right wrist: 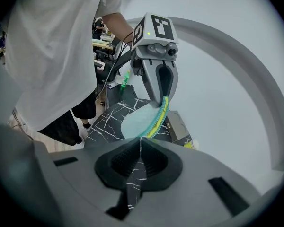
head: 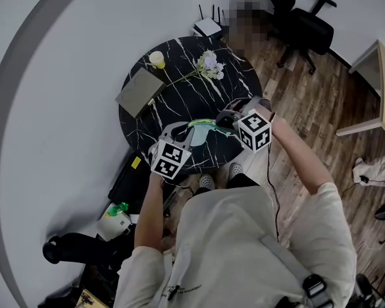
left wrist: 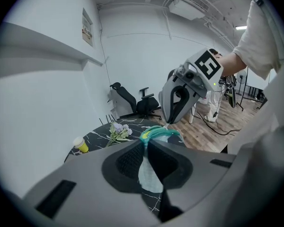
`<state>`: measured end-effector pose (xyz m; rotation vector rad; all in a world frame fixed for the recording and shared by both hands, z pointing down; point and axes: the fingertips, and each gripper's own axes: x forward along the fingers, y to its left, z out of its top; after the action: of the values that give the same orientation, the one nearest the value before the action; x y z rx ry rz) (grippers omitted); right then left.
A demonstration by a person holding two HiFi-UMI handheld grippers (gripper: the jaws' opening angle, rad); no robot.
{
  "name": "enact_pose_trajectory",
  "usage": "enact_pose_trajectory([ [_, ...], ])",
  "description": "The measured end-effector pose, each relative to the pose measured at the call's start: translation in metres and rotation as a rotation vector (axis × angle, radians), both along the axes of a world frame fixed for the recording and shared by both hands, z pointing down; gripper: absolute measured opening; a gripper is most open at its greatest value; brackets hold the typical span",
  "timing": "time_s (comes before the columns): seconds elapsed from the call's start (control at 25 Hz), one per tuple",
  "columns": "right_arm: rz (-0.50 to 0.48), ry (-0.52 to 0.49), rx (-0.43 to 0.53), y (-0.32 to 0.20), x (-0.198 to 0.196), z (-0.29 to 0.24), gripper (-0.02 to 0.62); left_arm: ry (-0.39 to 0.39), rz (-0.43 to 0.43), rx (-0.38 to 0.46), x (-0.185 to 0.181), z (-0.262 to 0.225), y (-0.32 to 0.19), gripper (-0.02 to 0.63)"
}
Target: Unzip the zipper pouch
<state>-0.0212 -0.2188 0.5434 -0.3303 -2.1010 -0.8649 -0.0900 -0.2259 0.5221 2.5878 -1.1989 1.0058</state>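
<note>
My left gripper [left wrist: 146, 144] is clamped on one end of the pale teal zipper pouch [left wrist: 150, 176]. My right gripper [right wrist: 139, 144] is closed on the end of its teal-and-yellow zipper [right wrist: 157, 119]. The pouch spans between both grippers, held above the near edge of the black marbled counter [head: 179, 63].

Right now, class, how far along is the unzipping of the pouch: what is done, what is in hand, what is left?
Done: the pouch is held clear of the table, the left gripper clamping one end. In hand: the right gripper is shut on the zipper at the other end. Left: the pulling itself; the teeth that show look closed.
</note>
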Motion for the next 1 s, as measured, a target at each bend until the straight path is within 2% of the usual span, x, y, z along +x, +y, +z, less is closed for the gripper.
enact_pose_trajectory([
  [0.52, 0.025, 0.049, -0.013, -0.002, 0.017, 0.020, 0.015, 0.003, -0.048, 0.024, -0.016, -0.007, -0.006, 0.049],
  [1.0, 0.074, 0.103, -0.017, -0.007, 0.037, 0.040, 0.017, 0.011, -0.048, 0.032, -0.012, -0.013, -0.006, 0.049],
])
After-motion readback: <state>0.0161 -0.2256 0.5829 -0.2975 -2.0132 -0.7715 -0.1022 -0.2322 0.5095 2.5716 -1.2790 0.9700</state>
